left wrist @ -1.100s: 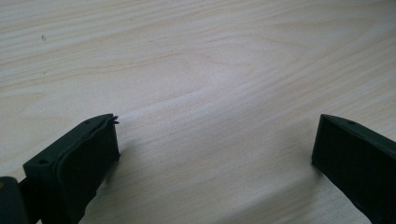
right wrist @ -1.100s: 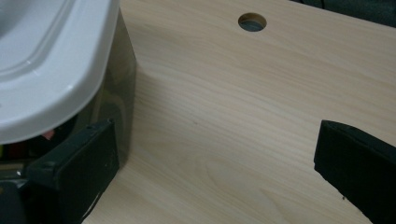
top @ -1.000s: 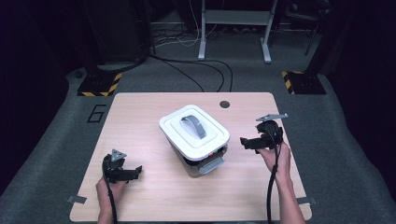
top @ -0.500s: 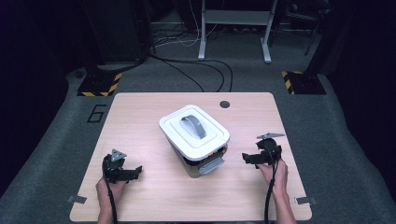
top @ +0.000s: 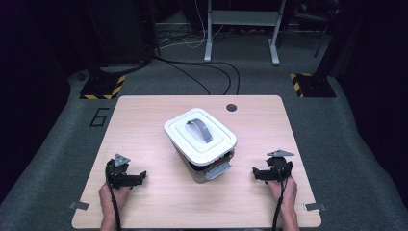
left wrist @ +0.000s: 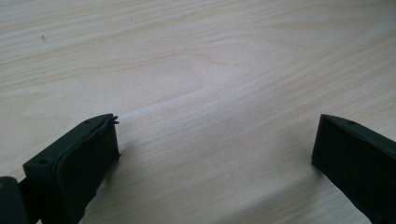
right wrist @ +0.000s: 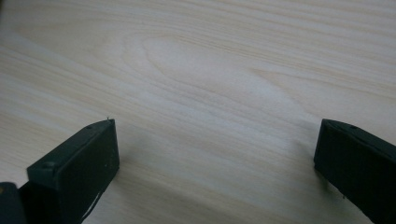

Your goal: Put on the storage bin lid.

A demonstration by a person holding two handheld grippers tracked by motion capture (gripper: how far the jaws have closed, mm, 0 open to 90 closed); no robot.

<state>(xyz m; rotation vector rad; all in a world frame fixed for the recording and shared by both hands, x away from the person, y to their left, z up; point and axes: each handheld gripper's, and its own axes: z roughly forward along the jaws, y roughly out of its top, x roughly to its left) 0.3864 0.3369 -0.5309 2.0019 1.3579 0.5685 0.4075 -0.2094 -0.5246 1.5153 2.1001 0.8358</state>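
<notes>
A white lidded box (top: 200,138) with a grey handle (top: 200,130) on its lid stands in the middle of the wooden table (top: 144,115); a grey latch (top: 218,170) sticks out at its near side. My left gripper (top: 139,177) rests on the table at the near left, open, its jaws wide apart over bare wood (left wrist: 215,126). My right gripper (top: 257,174) rests at the near right of the box, also open over bare wood (right wrist: 215,130). Both grippers point inward toward the box and hold nothing.
A dark round grommet hole (top: 231,107) sits near the table's far edge. Black cables (top: 207,72) and a metal desk frame (top: 243,29) lie on the grey floor beyond. Yellow-black striped bases (top: 98,89) stand at both far corners.
My right gripper has moved from beside the box toward the near edge and come down onto the table. The left gripper and the box have stayed put.
</notes>
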